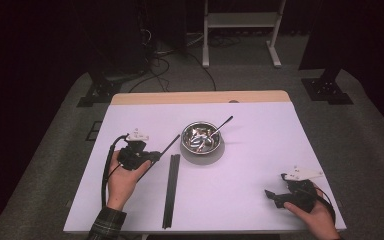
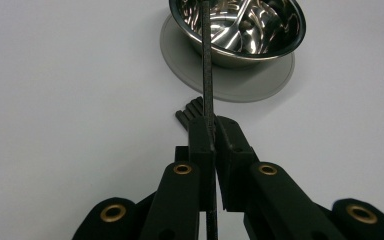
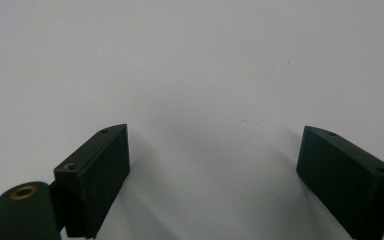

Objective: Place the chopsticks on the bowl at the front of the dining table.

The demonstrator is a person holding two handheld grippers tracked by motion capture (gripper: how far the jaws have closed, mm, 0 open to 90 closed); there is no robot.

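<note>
My left gripper [image 1: 156, 156] is shut on a thin black chopstick [image 1: 169, 145] that slants up and right toward a steel bowl [image 1: 200, 139]. In the left gripper view the chopstick [image 2: 207, 65] runs from between the closed jaws of the left gripper [image 2: 213, 131] to the rim of the bowl [image 2: 240, 30], which holds a metal spoon [image 2: 230, 31]. The bowl stands on a grey round mat [image 2: 240, 82]. Several more black chopsticks [image 1: 171, 192] lie in a bundle on the table beside my left hand. My right gripper [image 1: 270, 196] rests at the table's right front; its jaws stand wide open over bare table, as the right gripper [image 3: 212, 150] view shows.
The white table [image 1: 260, 150] has a wooden strip along its far edge. The spoon's handle [image 1: 225, 122] sticks out over the bowl's right rim. Beyond the table stand dark stands, cables and a white frame on the floor.
</note>
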